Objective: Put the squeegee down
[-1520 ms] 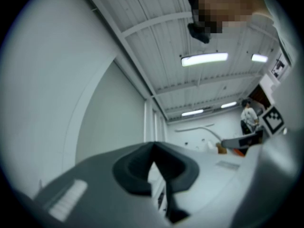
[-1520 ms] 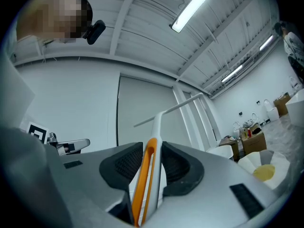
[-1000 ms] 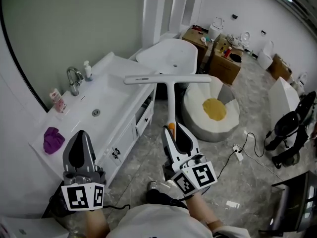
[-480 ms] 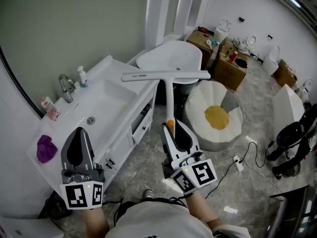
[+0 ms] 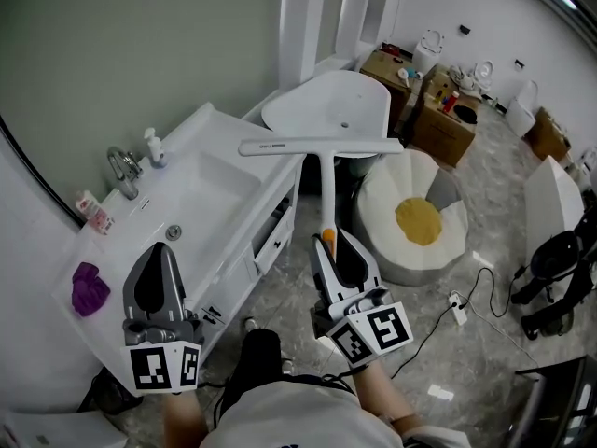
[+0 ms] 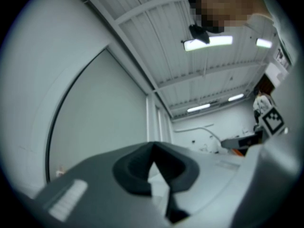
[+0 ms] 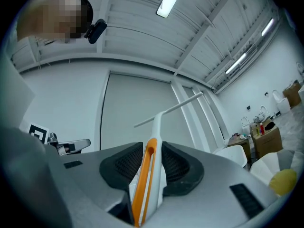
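Squeegee (image 5: pixel 317 147) held aloft at frame centre, handle clamped in right gripper (image 5: pixel 331 243) fingers; left gripper (image 5: pixel 160 253) fingers together, empty. Nothing set down yet (whole task left).

The head view looks steeply down from above the left gripper (image 5: pixel 160 250) and right gripper (image 5: pixel 333 241). Each gripper view sits close behind its own jaws, tilted upward (the white panelled ceiling (image 6: pixel 156 42) fills the top). The head and right gripper views share the white, orange-handled plastic squeegee (image 5: pixel 322 147).
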Demonstrator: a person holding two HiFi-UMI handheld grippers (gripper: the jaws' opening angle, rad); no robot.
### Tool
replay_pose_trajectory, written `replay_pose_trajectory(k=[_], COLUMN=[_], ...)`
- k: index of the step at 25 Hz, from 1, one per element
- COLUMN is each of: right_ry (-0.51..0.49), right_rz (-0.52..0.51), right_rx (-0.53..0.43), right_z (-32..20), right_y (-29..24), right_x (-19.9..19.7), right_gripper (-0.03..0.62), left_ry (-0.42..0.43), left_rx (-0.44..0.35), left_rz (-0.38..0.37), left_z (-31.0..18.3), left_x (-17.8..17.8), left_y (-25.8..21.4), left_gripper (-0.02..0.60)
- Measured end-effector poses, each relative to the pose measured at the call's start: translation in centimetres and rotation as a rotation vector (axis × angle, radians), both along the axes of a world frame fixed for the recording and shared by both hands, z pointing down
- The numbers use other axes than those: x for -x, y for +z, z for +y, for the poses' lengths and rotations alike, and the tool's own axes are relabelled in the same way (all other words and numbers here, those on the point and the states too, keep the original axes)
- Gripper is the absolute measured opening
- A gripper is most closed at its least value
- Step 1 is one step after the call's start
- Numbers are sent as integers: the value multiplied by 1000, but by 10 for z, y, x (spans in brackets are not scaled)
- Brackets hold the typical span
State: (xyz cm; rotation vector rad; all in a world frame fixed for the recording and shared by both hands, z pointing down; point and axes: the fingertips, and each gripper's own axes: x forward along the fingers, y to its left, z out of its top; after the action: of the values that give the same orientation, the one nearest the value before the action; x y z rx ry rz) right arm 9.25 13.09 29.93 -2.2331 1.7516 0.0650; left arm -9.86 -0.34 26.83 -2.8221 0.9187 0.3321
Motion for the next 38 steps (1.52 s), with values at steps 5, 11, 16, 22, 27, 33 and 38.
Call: replay_pose_trajectory(k=[5, 11, 16, 22, 27, 33, 38], right_ry=[21, 20, 8, -2, -13, -46, -78], right_rz=[-1, 6, 8, 9, -1, -21, -42], right_rx=[3, -2, -10, -7, 2, 35, 87], right_z=[-18, -72, -122, -178, -221, -261, -286], right_y=[-4, -11, -16, -18, -12, -1, 12], right_x=[-16, -40, -58, -71, -75, -77, -86], right_gripper=[124, 124, 124, 124, 124, 124, 123], left_ry=[19, 20, 13, 2, -2, 15, 0], left_rx=[0, -3, -7, -1, 10, 56, 96], left_rz=[-3, 5, 12, 15, 15, 19, 17], left_z=[-21, -75, -124, -179, -221, -254, -273], left_x=[-17, -41, -58, -69, -74, -79, -83], left_y=[-5, -9, -12, -12, -5, 13, 26], left_gripper=[8, 9, 8, 9, 8, 9, 9])
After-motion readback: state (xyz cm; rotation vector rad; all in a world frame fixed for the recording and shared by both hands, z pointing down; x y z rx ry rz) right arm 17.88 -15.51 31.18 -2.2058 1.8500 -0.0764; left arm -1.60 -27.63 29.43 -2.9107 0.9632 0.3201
